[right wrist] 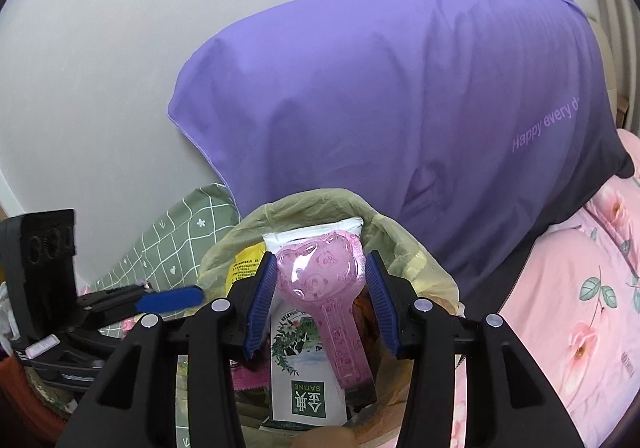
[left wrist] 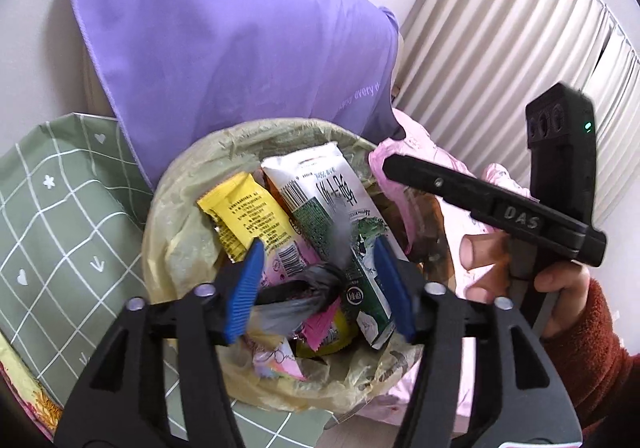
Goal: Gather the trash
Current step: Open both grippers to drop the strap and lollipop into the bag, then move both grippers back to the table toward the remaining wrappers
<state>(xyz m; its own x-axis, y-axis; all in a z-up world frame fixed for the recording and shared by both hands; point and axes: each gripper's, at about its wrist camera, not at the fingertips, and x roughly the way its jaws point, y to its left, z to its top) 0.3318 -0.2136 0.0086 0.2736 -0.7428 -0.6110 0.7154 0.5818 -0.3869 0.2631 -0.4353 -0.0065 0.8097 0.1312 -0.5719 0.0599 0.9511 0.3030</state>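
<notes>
- The trash bin (left wrist: pixel 192 184), lined with a yellowish bag, sits on the bed between a purple pillow (left wrist: pixel 240 40) and a green grid pillow (left wrist: pixel 60 208).
- Left view only: one yellow wrapper (left wrist: pixel 244 216), one milk carton (left wrist: pixel 336 216), one dark twisted bag (left wrist: pixel 316 280) sitting between the left gripper's (left wrist: pixel 320 288) spread-apart jaws, not pinched.
- Right view only: one pink moulded plastic piece (right wrist: pixel 324 280) between the right gripper's (right wrist: pixel 320 300) jaws; can't tell if they're pressing on it.

"DAS" stands on the black gripper body (left wrist: pixel 520 213) at right; "Happy every d…" on the purple pillow (right wrist: pixel 400 108); "SATINE" on the white carton (right wrist: pixel 308 400), lower centre.
</notes>
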